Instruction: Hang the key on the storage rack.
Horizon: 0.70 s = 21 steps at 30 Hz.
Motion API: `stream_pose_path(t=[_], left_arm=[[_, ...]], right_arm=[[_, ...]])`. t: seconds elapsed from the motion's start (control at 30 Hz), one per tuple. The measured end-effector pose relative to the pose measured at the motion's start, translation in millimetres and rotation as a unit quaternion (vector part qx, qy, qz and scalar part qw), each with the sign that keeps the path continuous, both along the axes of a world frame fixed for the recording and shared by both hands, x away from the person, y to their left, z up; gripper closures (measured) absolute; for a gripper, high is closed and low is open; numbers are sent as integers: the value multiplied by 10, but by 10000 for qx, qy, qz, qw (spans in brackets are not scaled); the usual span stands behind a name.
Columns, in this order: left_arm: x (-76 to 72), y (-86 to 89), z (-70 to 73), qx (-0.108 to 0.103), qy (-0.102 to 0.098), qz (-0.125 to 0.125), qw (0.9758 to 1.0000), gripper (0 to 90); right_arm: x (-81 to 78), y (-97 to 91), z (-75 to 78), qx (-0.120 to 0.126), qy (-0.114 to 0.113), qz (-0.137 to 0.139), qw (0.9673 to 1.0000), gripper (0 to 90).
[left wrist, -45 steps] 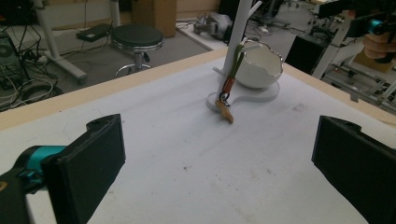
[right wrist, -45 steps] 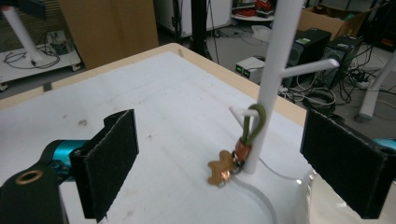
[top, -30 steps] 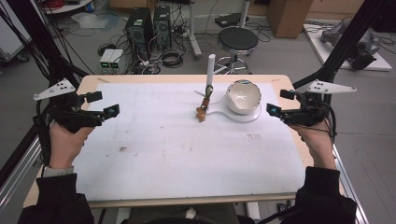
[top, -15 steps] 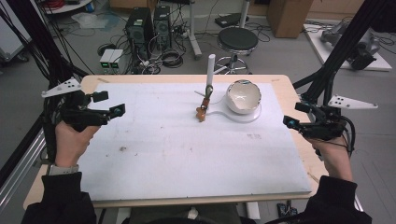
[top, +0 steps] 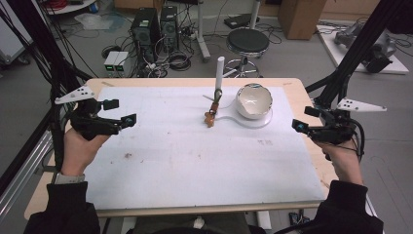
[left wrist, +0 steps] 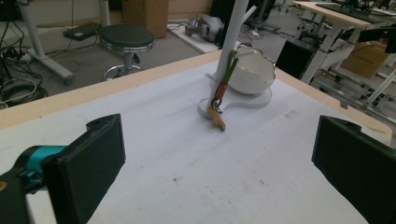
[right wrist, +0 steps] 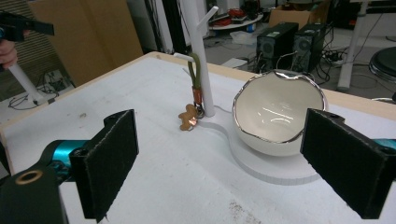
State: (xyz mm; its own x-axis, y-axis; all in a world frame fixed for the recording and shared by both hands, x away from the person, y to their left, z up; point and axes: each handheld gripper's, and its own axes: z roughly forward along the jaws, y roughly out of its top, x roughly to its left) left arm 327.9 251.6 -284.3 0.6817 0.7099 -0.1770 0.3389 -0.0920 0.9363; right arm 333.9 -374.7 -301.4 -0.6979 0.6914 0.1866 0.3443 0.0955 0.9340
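Note:
A white peg stand [top: 219, 73] rises from a flat white base [top: 255, 122] at the table's far middle. A white bowl with a silver rim [top: 253, 101] sits on that base. A keychain with a green strap [right wrist: 194, 70] hangs from a low peg, and its gingerbread charm [top: 210, 118] rests on the table. At the table's left side my left gripper [top: 120, 111] is open and holds nothing. My right gripper [top: 305, 118] is open at the right edge, also holding nothing. Both point inward at the stand, well apart from it. Each gripper view shows its own jaws spread wide, left gripper [left wrist: 219, 172] and right gripper [right wrist: 224, 163].
The table carries a white mat [top: 195, 161] with small dark stains [top: 128, 156] near the left hand. Behind the table stand a round stool [top: 248, 41], computer towers [top: 156, 24] and loose cables on the floor.
My right gripper has drawn back to the right and nearer the front, away from the bowl. My left gripper has shifted slightly to the right. Both stay open.

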Motion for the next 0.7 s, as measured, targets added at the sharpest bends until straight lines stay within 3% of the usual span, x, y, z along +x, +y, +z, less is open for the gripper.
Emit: stream_pose_path(t=[0.7], left_arm=[[32,-18,-34,27,50,2,10000,31]], right_arm=[[56,160,-51,-185,48,165,9997,111]])
